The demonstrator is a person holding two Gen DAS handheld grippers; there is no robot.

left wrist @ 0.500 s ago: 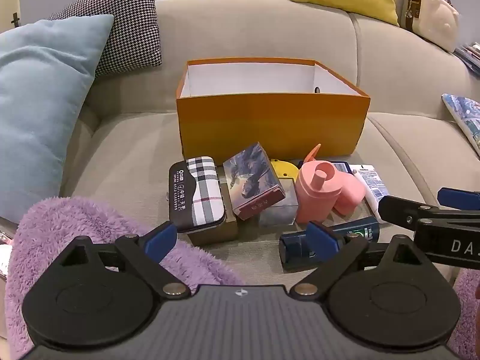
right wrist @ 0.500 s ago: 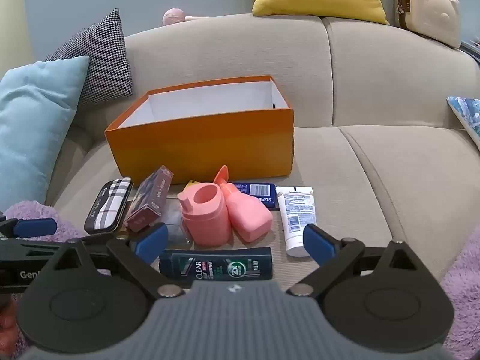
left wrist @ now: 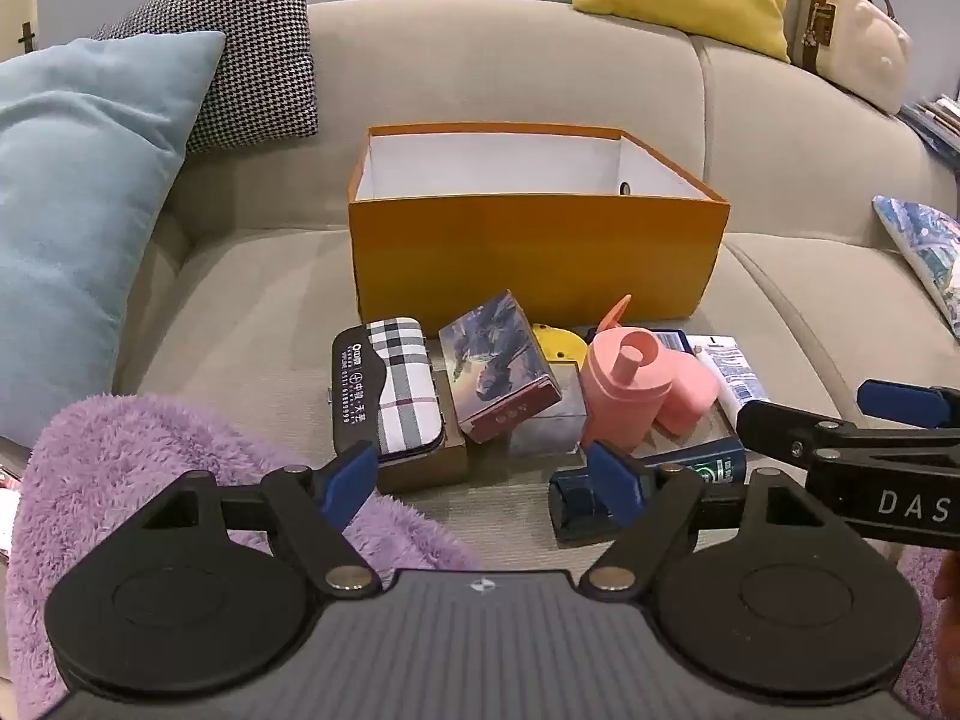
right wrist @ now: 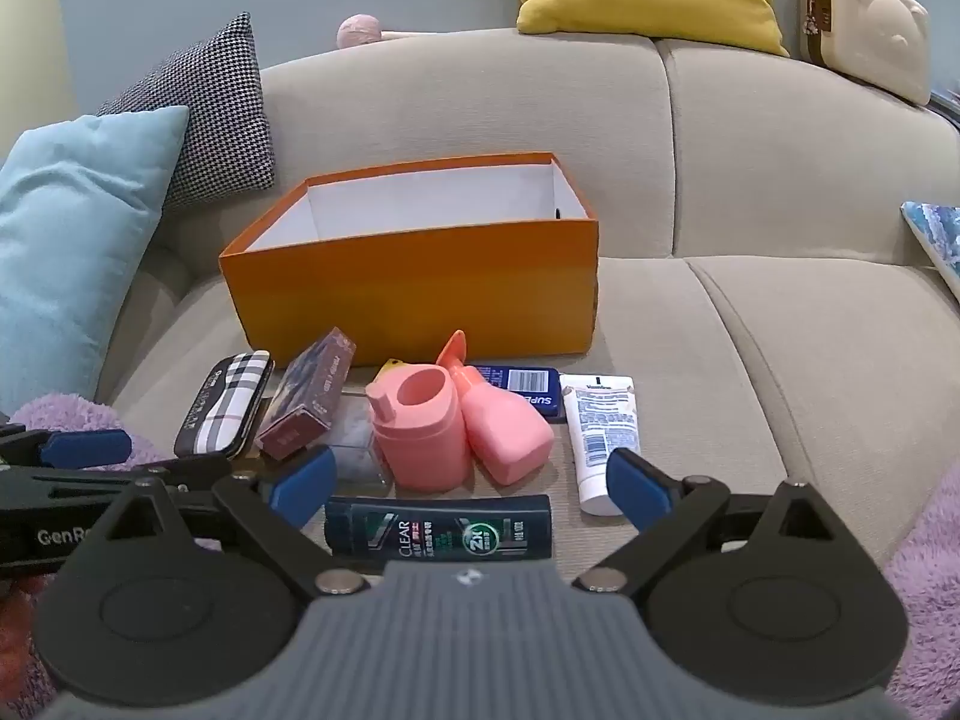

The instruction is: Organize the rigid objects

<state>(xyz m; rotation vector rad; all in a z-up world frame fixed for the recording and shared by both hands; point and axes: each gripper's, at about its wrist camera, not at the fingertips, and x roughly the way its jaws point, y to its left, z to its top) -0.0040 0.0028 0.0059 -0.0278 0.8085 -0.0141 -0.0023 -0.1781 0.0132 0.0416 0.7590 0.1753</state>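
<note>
Both grippers were hanging over the front edge of the sofa seat (right wrist: 690,324), angled down at the pile. The left gripper (left wrist: 486,474) had its blue fingers (left wrist: 351,477) spread wide with nothing between them, and the right gripper (right wrist: 474,483) was the same, wide open and empty. From the left view you could see the right one poking in from the side with "DAS" printed on its arm; from the right view the left one showed "GenR".

Nearest the right gripper lay a dark shampoo bottle (right wrist: 441,531) on its side, label reading "CLEAR" with a "2X" badge. Just behind it stood a pink cup (right wrist: 420,432) with its mouth open, leaning against a pink bottle (right wrist: 507,429) with an orange tip. Right of those was a white tube (right wrist: 600,429), cap toward the camera, print too small to read. A blue box (right wrist: 528,387) behind the pink bottle showed "SUPE" and a barcode.

On the left side a plaid case (left wrist: 384,393) sat on a brown box (left wrist: 423,468), with Chinese characters and a phone number on its black end. Next to it a card box (left wrist: 498,363) with dark artwork was tilted against a clear box (left wrist: 549,426). A bit of something yellow (left wrist: 561,345) peeked out behind.

Farthest back was the orange box (left wrist: 534,258), open, white inside, nothing in it that I could see. Purple fluffy blanket (left wrist: 138,456) at the near left.
</note>
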